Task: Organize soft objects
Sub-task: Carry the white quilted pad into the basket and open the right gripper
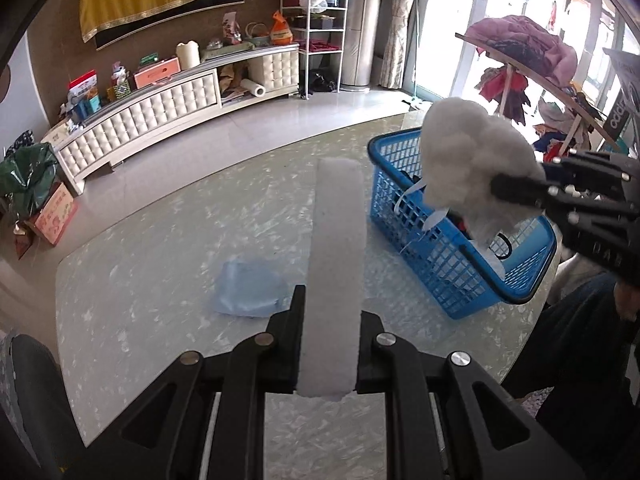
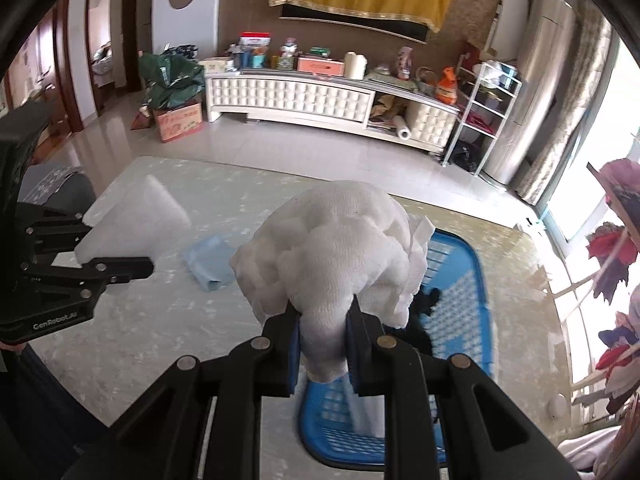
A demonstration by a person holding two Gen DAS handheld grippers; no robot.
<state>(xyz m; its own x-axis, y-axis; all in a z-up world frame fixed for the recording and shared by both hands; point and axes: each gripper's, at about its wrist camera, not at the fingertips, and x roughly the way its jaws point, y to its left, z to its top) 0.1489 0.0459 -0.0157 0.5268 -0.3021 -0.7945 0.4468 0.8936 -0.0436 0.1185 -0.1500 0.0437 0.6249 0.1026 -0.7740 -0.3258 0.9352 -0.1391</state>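
My left gripper [image 1: 330, 312] is shut on a long white foam sheet [image 1: 338, 248] held above the marble table; it also shows in the right wrist view [image 2: 136, 220]. My right gripper [image 2: 322, 316] is shut on a crumpled white cloth [image 2: 332, 248], held over the blue plastic basket [image 2: 460, 280]. In the left wrist view the white cloth [image 1: 472, 168] hangs above the basket [image 1: 440, 248], with the right gripper [image 1: 516, 190] at the right. The basket holds dark and white items. A folded light blue cloth [image 1: 248, 288] lies on the table; it also shows in the right wrist view [image 2: 208, 260].
The marble table [image 1: 160, 280] has a rounded edge, with tiled floor beyond. A white TV cabinet [image 1: 160, 108] with clutter stands along the far wall. A rack with clothes [image 1: 532, 52] stands at the right by the window. A white shelf [image 2: 484, 108] stands by the cabinet.
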